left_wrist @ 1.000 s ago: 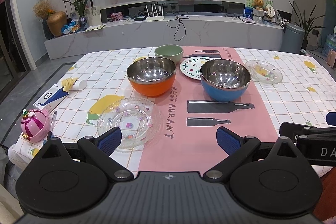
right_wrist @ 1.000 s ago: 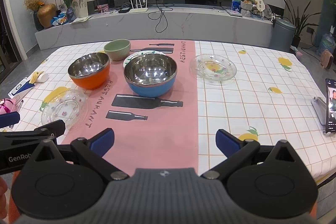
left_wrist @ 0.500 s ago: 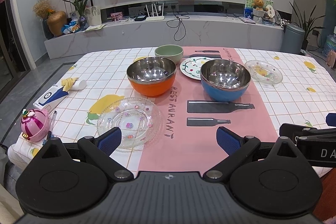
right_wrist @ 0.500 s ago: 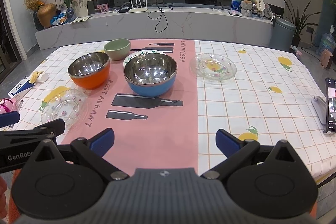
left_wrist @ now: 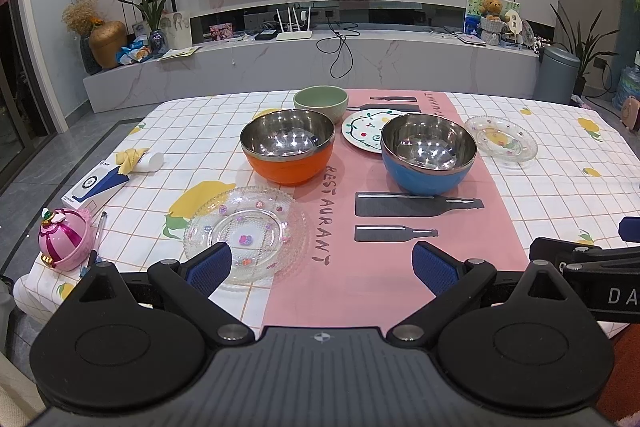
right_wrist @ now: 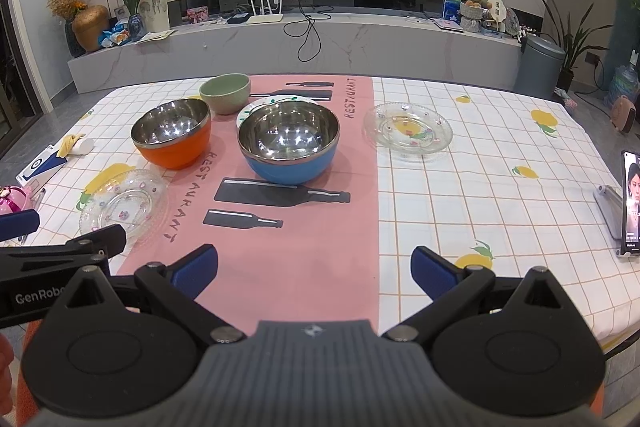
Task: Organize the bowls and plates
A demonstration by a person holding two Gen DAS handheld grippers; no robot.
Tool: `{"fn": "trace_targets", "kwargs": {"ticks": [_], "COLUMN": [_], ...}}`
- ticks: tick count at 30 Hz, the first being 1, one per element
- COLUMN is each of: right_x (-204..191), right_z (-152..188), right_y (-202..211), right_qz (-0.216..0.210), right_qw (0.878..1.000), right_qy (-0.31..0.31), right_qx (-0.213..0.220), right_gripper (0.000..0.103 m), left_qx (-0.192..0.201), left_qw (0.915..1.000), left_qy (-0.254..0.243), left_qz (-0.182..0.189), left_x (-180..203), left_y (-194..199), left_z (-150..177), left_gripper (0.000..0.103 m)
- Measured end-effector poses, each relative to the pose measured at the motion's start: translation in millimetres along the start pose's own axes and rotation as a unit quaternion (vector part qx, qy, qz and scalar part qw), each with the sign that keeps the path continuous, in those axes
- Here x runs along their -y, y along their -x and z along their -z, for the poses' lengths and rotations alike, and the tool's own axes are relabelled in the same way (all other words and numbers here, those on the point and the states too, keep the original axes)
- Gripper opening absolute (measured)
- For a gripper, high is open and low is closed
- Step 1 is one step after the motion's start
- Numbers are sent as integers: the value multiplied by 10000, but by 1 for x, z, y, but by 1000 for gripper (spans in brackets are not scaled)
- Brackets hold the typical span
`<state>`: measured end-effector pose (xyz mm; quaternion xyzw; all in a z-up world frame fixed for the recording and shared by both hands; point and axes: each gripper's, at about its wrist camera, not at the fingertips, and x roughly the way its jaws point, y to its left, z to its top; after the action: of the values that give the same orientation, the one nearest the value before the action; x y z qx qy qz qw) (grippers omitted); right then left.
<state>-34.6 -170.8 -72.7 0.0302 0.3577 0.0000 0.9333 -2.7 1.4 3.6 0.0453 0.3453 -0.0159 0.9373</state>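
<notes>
An orange steel-lined bowl [left_wrist: 289,149] and a blue one [left_wrist: 429,155] stand side by side mid-table. Behind them sit a small green bowl [left_wrist: 321,102] and a white patterned plate [left_wrist: 370,135]. One clear glass plate [left_wrist: 245,233] lies near the front left, another [left_wrist: 501,138] at the far right. My left gripper [left_wrist: 322,263] hangs open over the table's front edge, its left pad just before the near glass plate. My right gripper [right_wrist: 314,267] is open over the pink runner [right_wrist: 304,243], holding nothing.
A pink round trinket [left_wrist: 63,239], a pen [left_wrist: 98,233], a blue-white box [left_wrist: 98,183] and a small white cup [left_wrist: 149,161] lie at the table's left edge. A phone on a stand [right_wrist: 629,209] sits at the right edge. A TV console stands beyond the table.
</notes>
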Motion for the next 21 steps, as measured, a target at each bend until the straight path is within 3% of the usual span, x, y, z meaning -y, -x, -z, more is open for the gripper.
{"fn": "trace_targets", "kwargs": {"ticks": [21], "right_x": [-1], "right_z": [0], "right_y": [0], "right_qz": [2], "right_qw": [10000], "right_qy": [10], "right_qx": [2], "right_gripper": [101], "left_qx": [6], "left_qw": [10000], "left_qy": [-4], "left_qz": [18], "left_x": [3], "left_y": [0], "left_z": [-4], "left_gripper": [103]}}
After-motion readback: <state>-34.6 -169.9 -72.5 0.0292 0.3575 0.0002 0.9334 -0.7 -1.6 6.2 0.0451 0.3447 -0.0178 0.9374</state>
